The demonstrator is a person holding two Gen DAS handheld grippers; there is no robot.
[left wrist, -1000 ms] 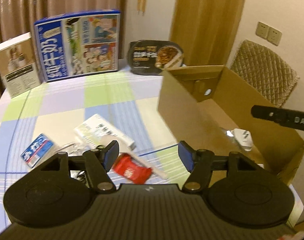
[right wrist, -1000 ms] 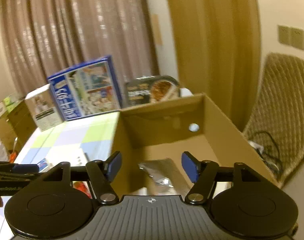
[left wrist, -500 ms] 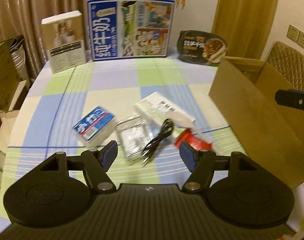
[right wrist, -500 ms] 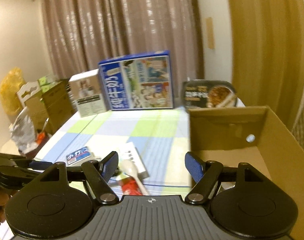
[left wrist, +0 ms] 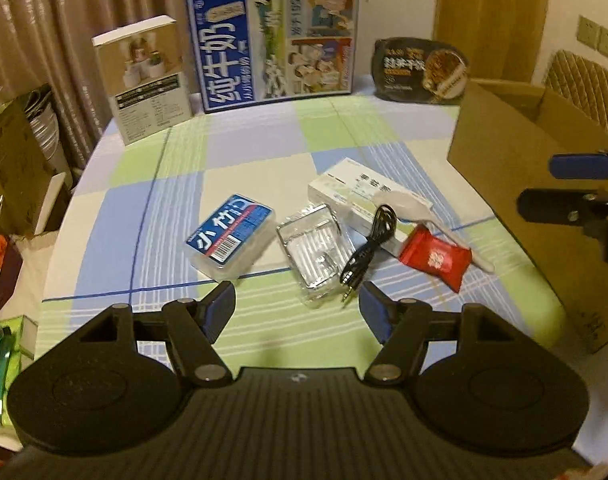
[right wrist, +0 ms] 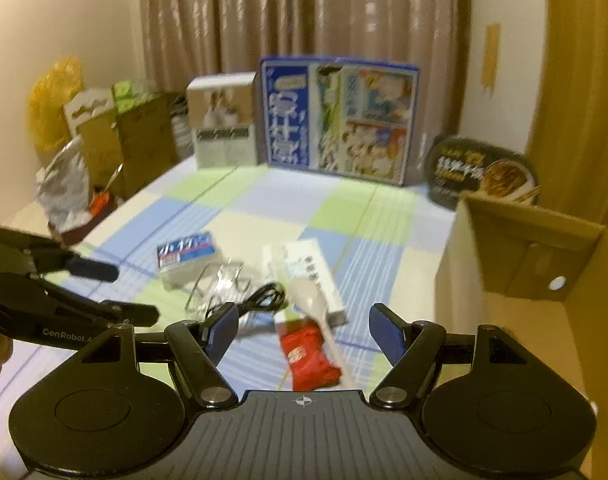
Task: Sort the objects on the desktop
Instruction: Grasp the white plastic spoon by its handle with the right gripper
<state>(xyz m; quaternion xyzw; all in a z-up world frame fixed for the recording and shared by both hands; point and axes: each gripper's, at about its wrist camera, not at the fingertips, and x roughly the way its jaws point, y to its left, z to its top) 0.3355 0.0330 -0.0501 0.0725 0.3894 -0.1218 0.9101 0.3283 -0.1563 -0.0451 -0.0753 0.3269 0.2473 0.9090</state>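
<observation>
- The left tongs [left wrist: 296,308] stand apart with nothing between the pads, hanging over the near edge of the table [left wrist: 264,152].
- The right tongs [right wrist: 304,332] are wide and empty too, above the red packet [right wrist: 310,356].
- Just beyond the left tongs lies the pile to be sorted: a clear plastic tray [left wrist: 314,256], a black cable [left wrist: 368,252], the red packet, a white spoon [left wrist: 416,216], a long white box [left wrist: 364,196] and, off to their left, a blue box [left wrist: 232,236].
- The open cardboard box [left wrist: 516,168] stands to the right of both tongs, probably the place the things go.
- Risk: the cable lies across the tray and against the white box, so lifting either could drag the cable along or tip the tray.
- Risk: the spoon rests on the white box and beside the packet; a grab at the packet could flick it off the table.
- Risk: both tongs aim at one small heap and could knock each other.
</observation>
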